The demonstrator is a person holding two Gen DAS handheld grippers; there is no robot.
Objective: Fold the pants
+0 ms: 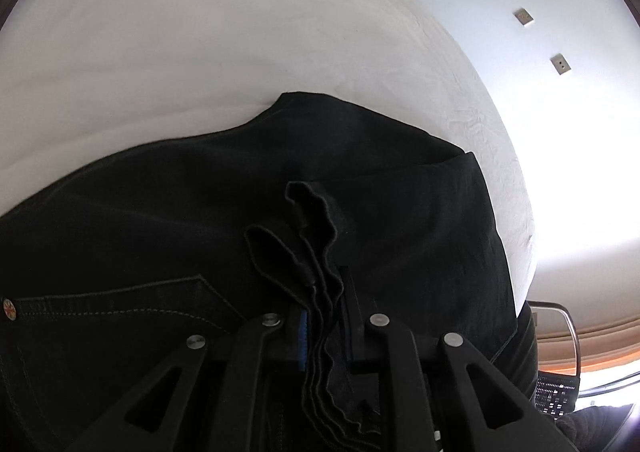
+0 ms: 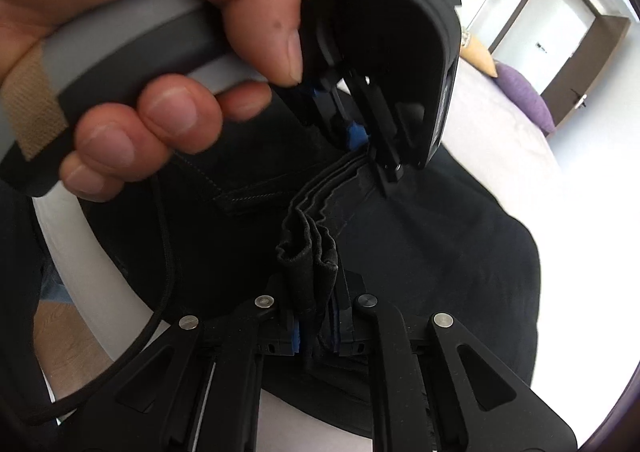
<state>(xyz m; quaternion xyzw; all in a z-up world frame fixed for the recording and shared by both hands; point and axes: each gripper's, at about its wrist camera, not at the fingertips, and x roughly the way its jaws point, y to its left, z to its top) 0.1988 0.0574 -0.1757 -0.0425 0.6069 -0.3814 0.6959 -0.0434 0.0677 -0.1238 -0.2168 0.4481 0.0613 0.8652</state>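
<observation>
Black pants (image 1: 200, 211) lie folded on a white bed (image 1: 200, 31); a back pocket with pale stitching shows at lower left in the left wrist view. My left gripper (image 1: 322, 316) is shut on a stack of hem layers (image 1: 312, 236). In the right wrist view my right gripper (image 2: 320, 312) is shut on the same bunched hem edge (image 2: 308, 244) of the pants (image 2: 440, 252). The left gripper (image 2: 364, 143), held by a hand (image 2: 160, 51), clamps the other end of that edge just beyond.
The bed's right edge (image 1: 516, 187) drops to a pale floor. A chair frame (image 1: 568, 332) and keyboard sit at lower right. A purple pillow (image 2: 524, 95), a yellow pillow (image 2: 480, 55) and a door (image 2: 576, 47) lie beyond the bed. A black cable (image 2: 160, 292) hangs at left.
</observation>
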